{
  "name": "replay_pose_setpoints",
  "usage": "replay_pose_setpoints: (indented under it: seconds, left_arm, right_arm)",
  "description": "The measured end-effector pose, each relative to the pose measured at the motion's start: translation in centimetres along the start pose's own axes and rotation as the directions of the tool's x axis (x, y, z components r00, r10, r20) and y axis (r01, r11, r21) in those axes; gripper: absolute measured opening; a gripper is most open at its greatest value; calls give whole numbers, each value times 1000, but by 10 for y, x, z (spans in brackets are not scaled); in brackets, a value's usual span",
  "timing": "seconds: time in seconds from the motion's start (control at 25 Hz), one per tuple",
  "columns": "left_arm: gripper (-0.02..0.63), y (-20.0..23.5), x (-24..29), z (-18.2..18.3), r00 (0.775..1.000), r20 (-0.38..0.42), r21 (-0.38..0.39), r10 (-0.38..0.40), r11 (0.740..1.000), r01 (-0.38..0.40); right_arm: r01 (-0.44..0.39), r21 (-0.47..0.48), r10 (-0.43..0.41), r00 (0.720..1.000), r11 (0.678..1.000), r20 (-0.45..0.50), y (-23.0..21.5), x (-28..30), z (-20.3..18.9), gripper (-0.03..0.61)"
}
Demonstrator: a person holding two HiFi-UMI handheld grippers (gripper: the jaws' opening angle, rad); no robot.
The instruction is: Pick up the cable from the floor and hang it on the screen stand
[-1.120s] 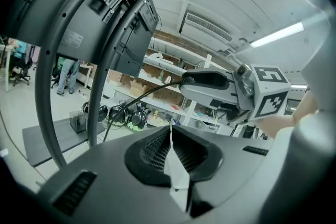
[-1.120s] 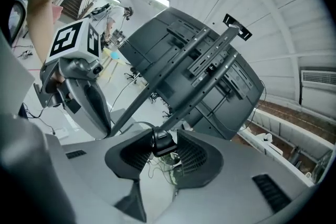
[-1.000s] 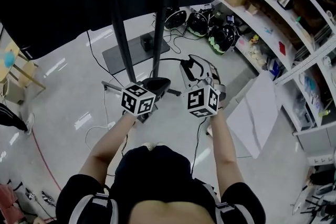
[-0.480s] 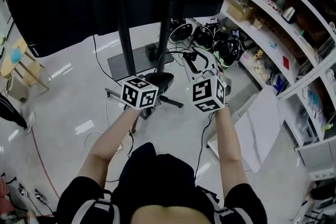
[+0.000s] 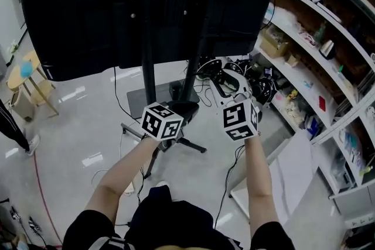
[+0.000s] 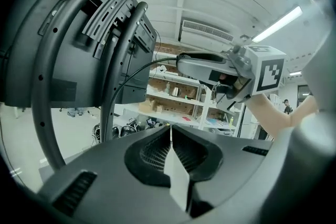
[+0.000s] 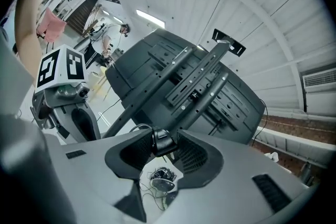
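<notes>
Left gripper (image 6: 170, 131) fingers together, right gripper (image 7: 163, 141) fingers clamped, both near level.

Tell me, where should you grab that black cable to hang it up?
By the chunky plug, approached crosswise to its cable, as the right gripper has it. Its solid body gives the jaws purchase; the thin cable alone would probably slip through.

Head view looks down; the other 2 look forward; all 3 seemingly share the screen stand (image 5: 146, 67).
</notes>
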State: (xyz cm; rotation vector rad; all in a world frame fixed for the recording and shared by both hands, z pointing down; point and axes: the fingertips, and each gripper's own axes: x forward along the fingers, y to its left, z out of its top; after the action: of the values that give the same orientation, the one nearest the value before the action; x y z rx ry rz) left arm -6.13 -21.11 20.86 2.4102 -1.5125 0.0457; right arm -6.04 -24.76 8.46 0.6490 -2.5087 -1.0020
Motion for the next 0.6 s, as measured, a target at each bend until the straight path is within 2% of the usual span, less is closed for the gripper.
replay_pose_setpoints:
  seconds: [0.6]
  left_arm:
    - [18,60,25,91,999,42,56,-4,998,2]
  right_arm:
    - [-12,-40,16,995,999,96,-81,75,63,160]
